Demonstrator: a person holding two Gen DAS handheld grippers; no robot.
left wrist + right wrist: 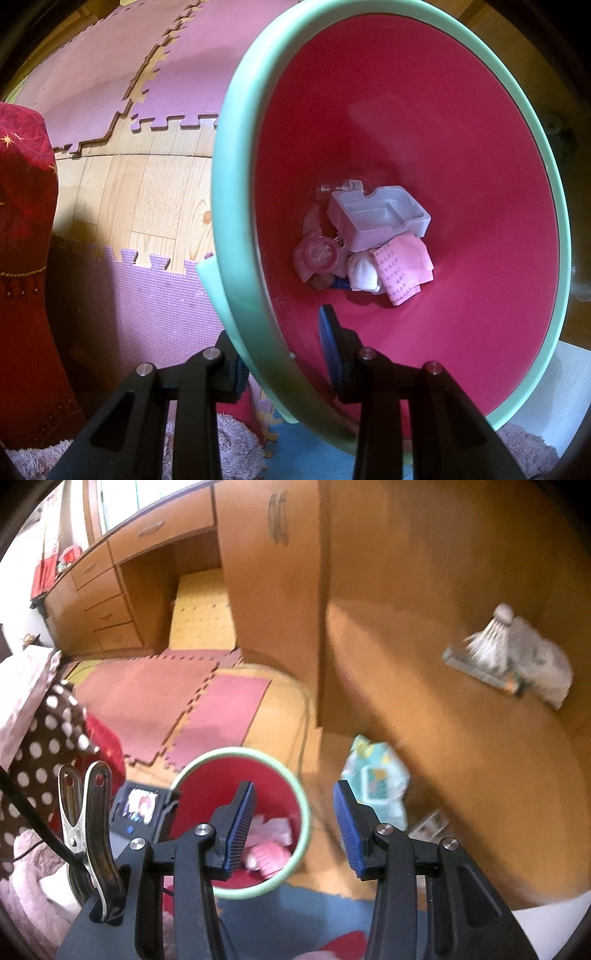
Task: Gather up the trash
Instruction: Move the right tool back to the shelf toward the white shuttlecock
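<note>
Left wrist view: my left hand-held gripper (284,354) clamps the red bin's mint-green rim (236,280), trash (364,240) at its bottom. My right hand-held gripper (293,827) gapes empty above it; a shuttlecock and crumpled wrappers (517,653) remain on the wooden counter (461,757) beyond.

Warm indoor light; left view sharp, right view motion-blurred, fisheye edges dark

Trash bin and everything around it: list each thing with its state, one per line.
Trash bin: rim clamped by the left gripper, partly filled.
White plastic tray: inside the bin, on top.
Pink paper: crumpled, in the bin.
Right gripper: open, empty.
Shuttlecock: on the desk.
</note>
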